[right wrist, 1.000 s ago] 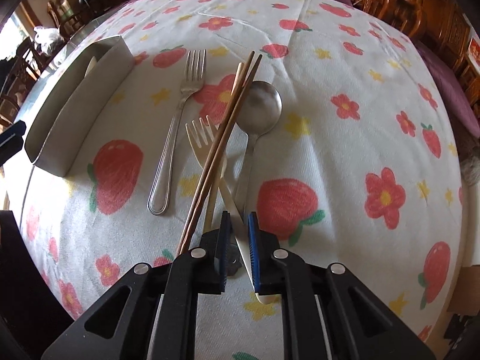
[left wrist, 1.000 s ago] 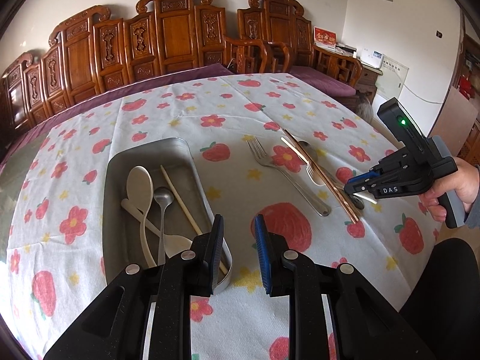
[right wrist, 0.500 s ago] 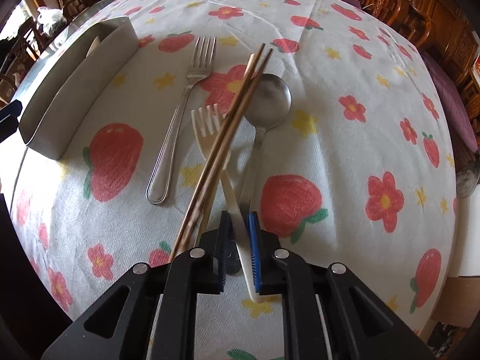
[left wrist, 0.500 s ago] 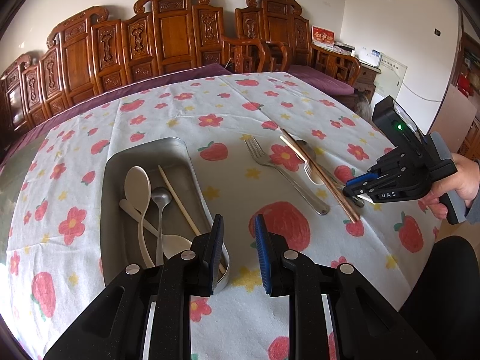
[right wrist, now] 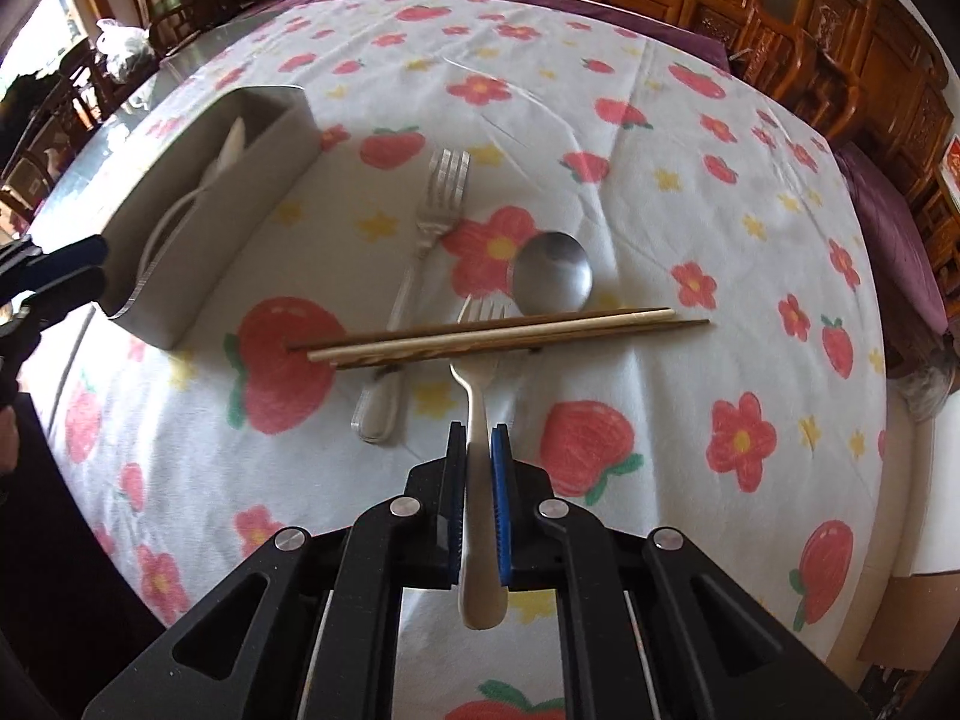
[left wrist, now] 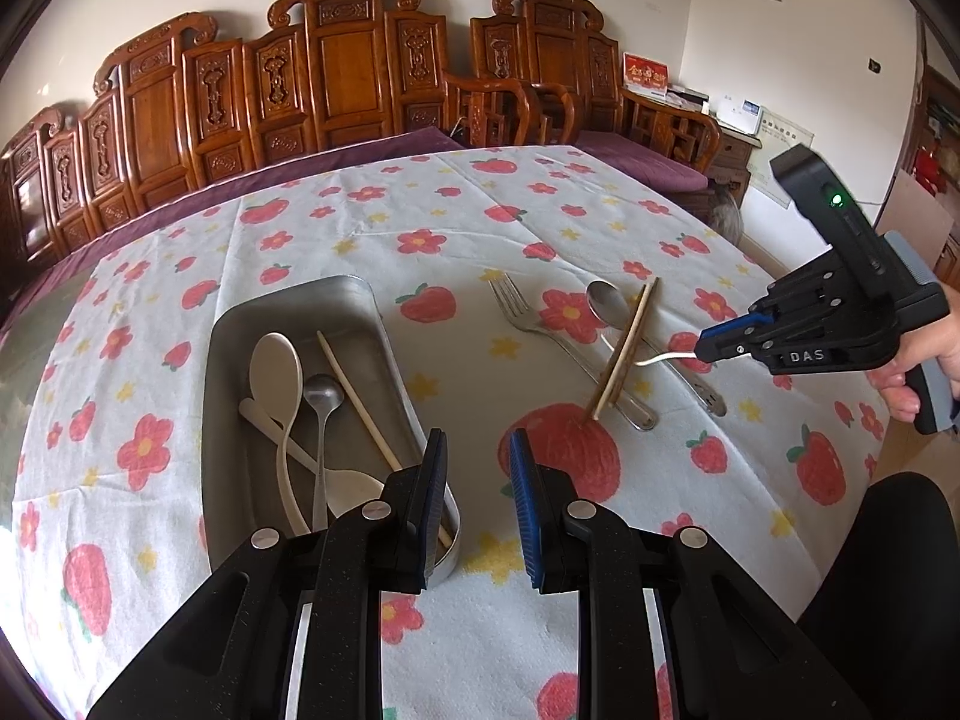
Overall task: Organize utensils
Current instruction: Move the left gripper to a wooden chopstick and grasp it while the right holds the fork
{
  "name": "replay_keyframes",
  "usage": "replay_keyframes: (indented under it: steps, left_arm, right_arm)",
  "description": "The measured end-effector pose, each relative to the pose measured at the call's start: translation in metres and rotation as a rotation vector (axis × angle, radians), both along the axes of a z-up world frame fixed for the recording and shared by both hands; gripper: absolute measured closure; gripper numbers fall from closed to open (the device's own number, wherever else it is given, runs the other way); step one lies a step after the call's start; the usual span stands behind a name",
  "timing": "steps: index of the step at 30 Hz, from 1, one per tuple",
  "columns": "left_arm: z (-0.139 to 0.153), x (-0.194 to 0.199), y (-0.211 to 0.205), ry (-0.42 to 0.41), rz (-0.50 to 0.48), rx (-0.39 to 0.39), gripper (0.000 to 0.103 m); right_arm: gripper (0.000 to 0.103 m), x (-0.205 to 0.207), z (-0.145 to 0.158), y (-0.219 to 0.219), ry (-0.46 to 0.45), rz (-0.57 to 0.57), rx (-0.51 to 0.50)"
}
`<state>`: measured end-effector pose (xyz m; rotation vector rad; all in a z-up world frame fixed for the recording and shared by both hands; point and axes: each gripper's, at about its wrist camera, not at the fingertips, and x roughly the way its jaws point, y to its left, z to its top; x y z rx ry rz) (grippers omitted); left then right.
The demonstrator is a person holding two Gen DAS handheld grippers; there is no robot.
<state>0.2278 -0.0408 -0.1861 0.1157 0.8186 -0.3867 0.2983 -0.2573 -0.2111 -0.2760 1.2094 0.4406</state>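
Observation:
My right gripper [right wrist: 478, 438] is shut on the handle of a white plastic fork [right wrist: 477, 360] and holds it lifted above the cloth; it also shows in the left wrist view [left wrist: 705, 345]. Several wooden chopsticks [right wrist: 510, 330] lie across the fork's tines, turned crosswise over a metal fork [right wrist: 414, 276] and a metal spoon [right wrist: 549, 273]. My left gripper [left wrist: 477, 462] is open and empty, beside the near end of the metal tray [left wrist: 231, 330]. The tray holds two white spoons [left wrist: 275, 375], a metal spoon [left wrist: 322, 396] and one chopstick [left wrist: 360, 402].
The round table has a white cloth with strawberries and flowers [left wrist: 420, 210]. Carved wooden chairs [left wrist: 336, 66] stand behind it. The table's edge runs close below my right gripper [right wrist: 870, 570]. A dark knee [left wrist: 888, 570] is at the lower right.
My right gripper has lifted the white fork, and the chopsticks resting on it have swung from lengthwise to crosswise. My left gripper has stayed open in place.

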Motion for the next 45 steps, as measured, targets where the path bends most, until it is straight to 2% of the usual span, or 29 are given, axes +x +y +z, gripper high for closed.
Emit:
replay_keyframes:
  steps: [2, 8, 13, 16, 22, 25, 26, 29, 32, 38, 45]
  left_arm:
    - [0.0, 0.0, 0.0, 0.0, 0.0, 0.0, 0.083]
    - [-0.002, -0.001, -0.002, 0.001, -0.005, 0.005, 0.083]
    - [-0.003, -0.002, -0.006, 0.001, -0.007, 0.014, 0.083]
    - [-0.005, -0.001, -0.005, 0.007, -0.007, 0.017, 0.083]
    - [-0.006, 0.0, -0.005, 0.01, -0.008, 0.016, 0.083]
    - [-0.006, 0.0, -0.005, 0.01, -0.007, 0.016, 0.083]
    - [-0.006, 0.001, -0.004, 0.01, -0.008, 0.016, 0.083]
    - [-0.006, 0.001, -0.005, 0.011, -0.006, 0.016, 0.083]
    - [-0.007, 0.001, -0.005, 0.008, -0.007, 0.014, 0.083]
    - [-0.008, -0.001, -0.007, 0.001, -0.005, 0.023, 0.083]
    - [-0.009, -0.001, -0.008, -0.006, 0.015, 0.049, 0.083]
  right_arm:
    - [0.102, -0.004, 0.004, 0.004, -0.007, 0.013, -0.002]
    - [0.102, -0.015, -0.002, 0.008, -0.003, 0.034, -0.037]
    - [0.102, -0.015, -0.016, 0.002, -0.016, -0.035, 0.021]
    - [0.098, -0.019, -0.019, 0.007, -0.03, -0.057, 0.07]
    - [0.093, -0.014, -0.031, 0.027, -0.033, -0.044, 0.05]
    - [0.072, -0.007, -0.041, 0.031, -0.032, -0.061, 0.005]
    - [0.068, -0.005, -0.042, 0.032, -0.036, -0.068, 0.005]
    - [0.068, -0.004, -0.04, 0.03, -0.032, -0.088, 0.015]
    - [0.092, -0.006, -0.042, 0.029, 0.001, -0.098, 0.068]
    - [0.096, -0.017, -0.039, 0.033, 0.015, -0.112, 0.108]
    - [0.096, -0.029, -0.002, 0.01, -0.072, -0.141, 0.155]
